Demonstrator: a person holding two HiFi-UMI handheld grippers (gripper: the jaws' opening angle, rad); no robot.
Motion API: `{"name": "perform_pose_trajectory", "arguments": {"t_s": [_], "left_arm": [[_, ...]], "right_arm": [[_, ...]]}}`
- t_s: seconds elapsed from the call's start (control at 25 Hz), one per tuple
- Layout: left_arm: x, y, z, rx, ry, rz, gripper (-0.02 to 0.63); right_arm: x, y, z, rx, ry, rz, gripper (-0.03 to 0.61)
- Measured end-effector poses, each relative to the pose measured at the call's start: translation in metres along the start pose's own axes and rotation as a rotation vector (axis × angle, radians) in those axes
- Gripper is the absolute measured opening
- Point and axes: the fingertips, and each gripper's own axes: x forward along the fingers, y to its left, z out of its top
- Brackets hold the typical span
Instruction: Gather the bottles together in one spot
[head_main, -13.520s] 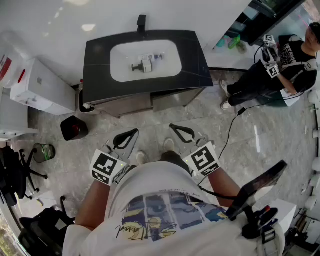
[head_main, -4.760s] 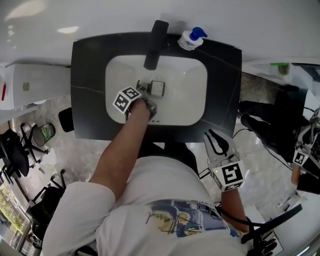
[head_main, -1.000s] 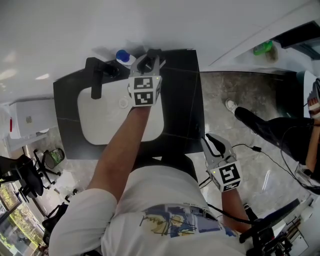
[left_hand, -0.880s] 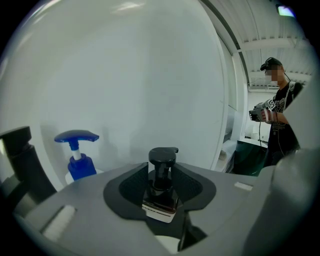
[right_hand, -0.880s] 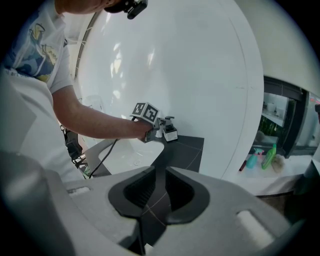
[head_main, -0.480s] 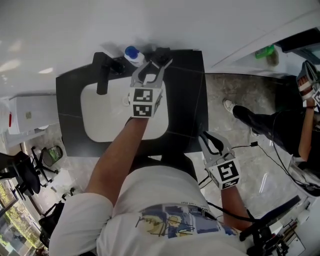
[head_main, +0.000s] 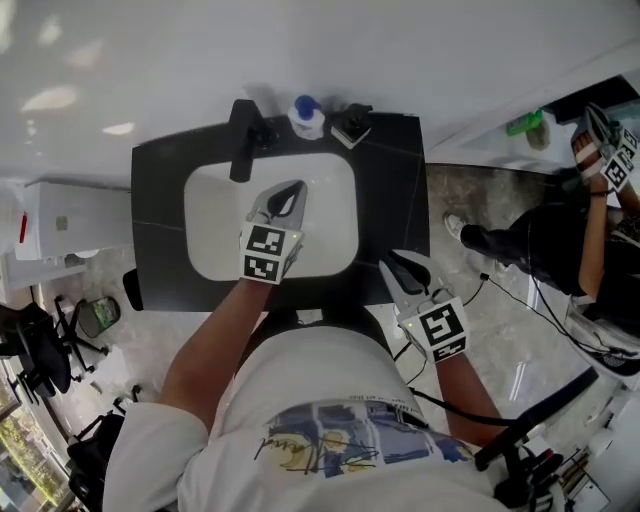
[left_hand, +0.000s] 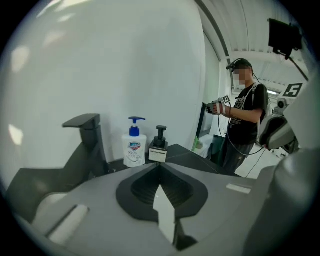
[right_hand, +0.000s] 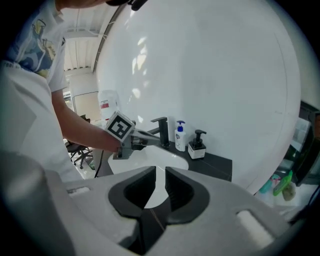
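White blue-capped pump bottle (head_main: 306, 117) and black pump bottle (head_main: 350, 124) stand together at the dark bench's (head_main: 392, 190) back edge. Left claw (head_main: 296, 187), just closed and empty, is over the white basin (head_main: 215, 225). Right claw (head_main: 392, 263), narrowly parted and empty, is near the front edge.

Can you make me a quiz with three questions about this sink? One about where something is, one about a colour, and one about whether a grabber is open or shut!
1. Where do the white bottle and the black bottle stand?
A. In the basin
B. On the counter behind the basin, beside the faucet
C. On the floor

2. What colour is the white bottle's pump?
A. Blue
B. Red
C. Green

3. How are the left gripper's jaws?
A. Wide apart
B. Shut on a bottle
C. Shut with nothing between them

Answers:
1. B: both stand side by side on the black counter, next to the faucet, behind the basin.
2. A: the pump top is blue.
3. C: the jaws have just closed and meet over the basin, with nothing between them.
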Motion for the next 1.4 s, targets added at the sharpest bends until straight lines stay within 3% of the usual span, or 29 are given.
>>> {"name": "perform_pose_trajectory", "arguments": {"t_s": [0.32,0.6,1.04,1.4], "left_arm": [[-0.115,0.019,-0.015,-0.033,0.029,-0.133,0.002],[-0.190,0.034,-0.025,-0.021,0.043,-0.204,0.002],[-0.268,0.019,-0.035,0.068,0.016,-0.365,0.002],[-0.293,0.027,-0.027,0.079,-0.009,-0.378,0.002]], "right_arm": [[0.025,0.053,0.037,-0.087,-0.012,-0.006,0.000],[0.037,0.101,0.053,-0.109,-0.013,-0.043,0.000],[0.045,0.172,0.062,-0.128,-0.016,-0.099,0.000],[0.047,0.204,0.078,-0.147,-0.033,-0.099,0.000]]}}
